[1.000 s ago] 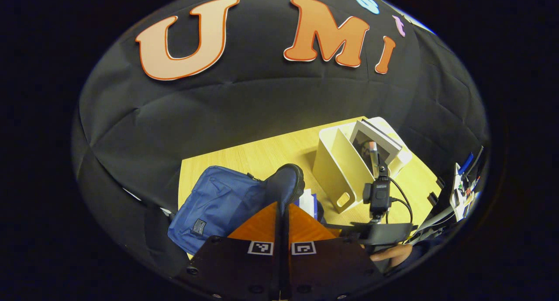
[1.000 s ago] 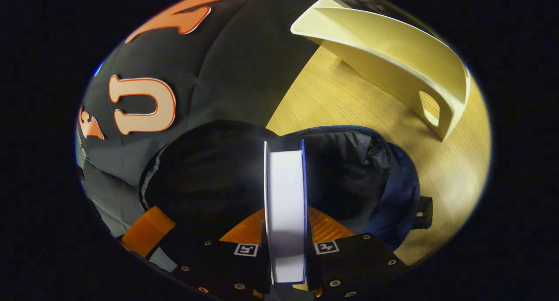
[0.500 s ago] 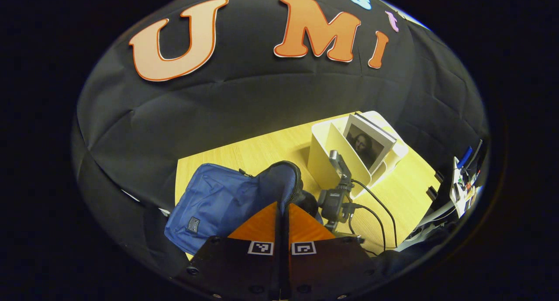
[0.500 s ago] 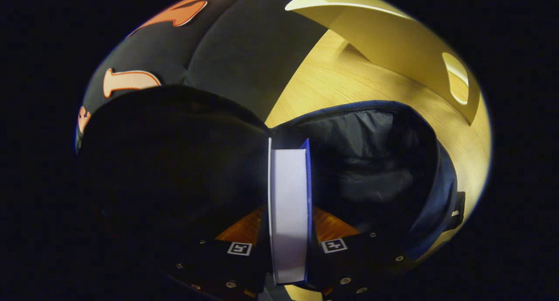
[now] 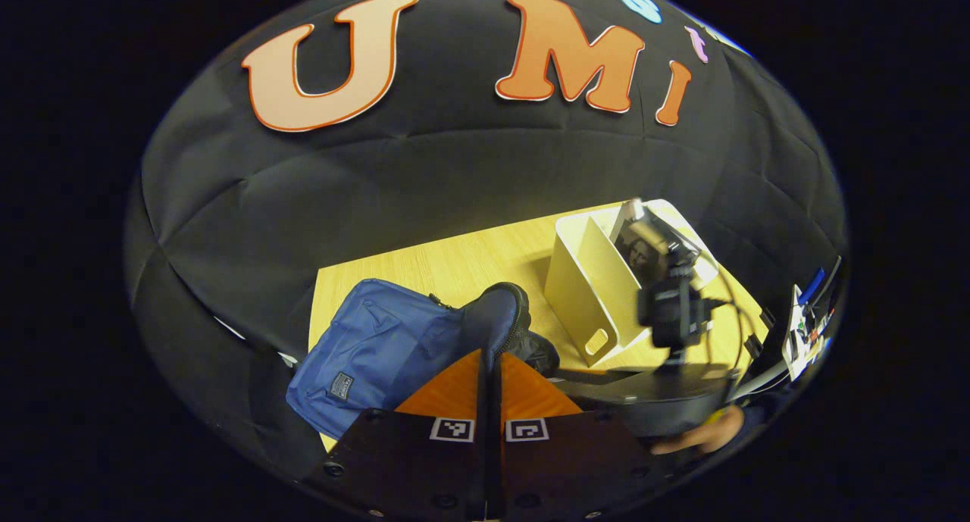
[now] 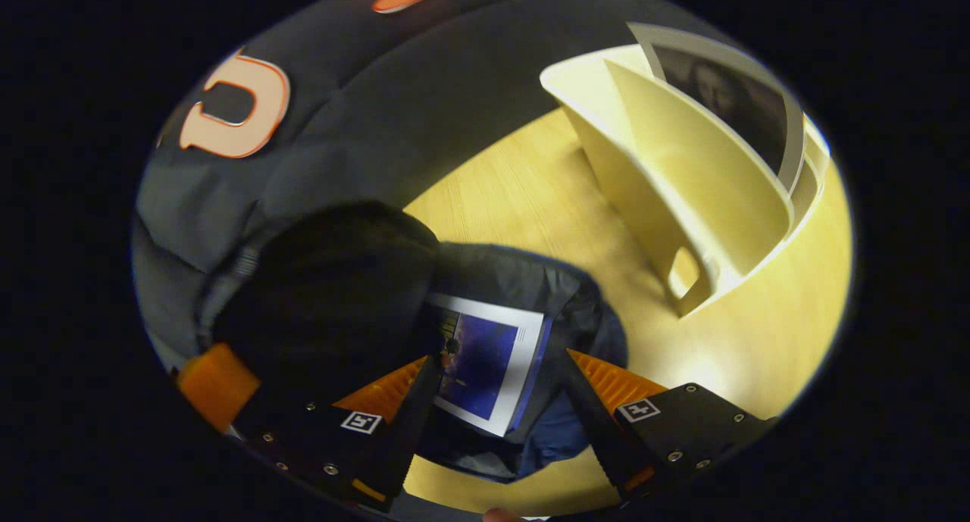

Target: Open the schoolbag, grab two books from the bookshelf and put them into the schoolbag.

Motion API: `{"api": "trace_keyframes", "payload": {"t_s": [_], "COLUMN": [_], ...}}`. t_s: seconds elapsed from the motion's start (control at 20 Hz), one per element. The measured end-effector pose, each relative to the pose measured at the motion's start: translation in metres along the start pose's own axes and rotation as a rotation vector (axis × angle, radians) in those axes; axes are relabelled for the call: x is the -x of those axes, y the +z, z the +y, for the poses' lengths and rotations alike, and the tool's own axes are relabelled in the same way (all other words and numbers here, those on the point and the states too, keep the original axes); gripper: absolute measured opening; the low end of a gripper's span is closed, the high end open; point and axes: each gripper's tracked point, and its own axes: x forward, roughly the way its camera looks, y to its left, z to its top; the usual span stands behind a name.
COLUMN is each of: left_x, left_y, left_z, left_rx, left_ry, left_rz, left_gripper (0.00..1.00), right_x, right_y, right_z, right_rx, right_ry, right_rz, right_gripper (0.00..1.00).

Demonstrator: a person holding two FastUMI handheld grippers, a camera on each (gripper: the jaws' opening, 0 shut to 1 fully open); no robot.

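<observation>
Schoolbag [image 6: 583, 310] mouth gapes around book [image 6: 489, 370], right tool [image 6: 496, 389] spread above.

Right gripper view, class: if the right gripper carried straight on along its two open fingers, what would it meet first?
Most likely the book lying inside the open schoolbag, directly ahead of the right gripper. Depth is unclear, but nothing appears between them.

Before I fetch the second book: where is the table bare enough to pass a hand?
Bare wood lies between the schoolbag and the bookshelf, and behind both toward the cloth wall. It is crowded at the bag's mouth, where a book lies inside.
</observation>
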Motion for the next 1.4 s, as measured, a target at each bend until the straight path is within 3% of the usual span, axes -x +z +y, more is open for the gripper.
{"api": "trace_keyframes", "payload": {"t_s": [0.15, 0.35, 0.55, 0.65, 0.8, 1.0, 1.4], "left_x": [-0.001, -0.002, 0.000, 0.002, 0.002, 0.000, -0.004], "left_y": [-0.001, -0.002, -0.003, -0.004, -0.003, -0.006, -0.011], "left_z": [-0.002, 0.000, 0.003, 0.001, 0.001, -0.002, -0.003], "left_rx": [-0.006, 0.011, 0.035, 0.046, 0.060, 0.081, 0.114], "left_ry": [0.016, 0.036, 0.062, 0.073, 0.089, 0.098, 0.103], "left_rz": [-0.008, -0.009, -0.012, -0.011, -0.013, -0.004, -0.001], "left_gripper": [0.01, 0.01, 0.01, 0.01, 0.01, 0.01, 0.01], "right_x": [0.056, 0.116, 0.145, 0.136, 0.108, 0.085, 0.063], "right_y": [0.048, 0.113, 0.205, 0.231, 0.224, 0.218, 0.214], "right_z": [-0.007, -0.039, -0.108, -0.145, -0.176, -0.185, -0.191], "right_rx": [0.181, 0.371, 0.456, 0.476, 0.492, 0.513, 0.478], "right_ry": [-0.004, -0.078, -0.283, -0.371, -0.407, -0.410, -0.412], "right_rz": [-0.076, -0.060, -0.090, -0.037, 0.125, 0.227, 0.299], "right_gripper": [0.97, 0.97, 0.96, 0.97, 0.97, 0.94, 0.88]}}
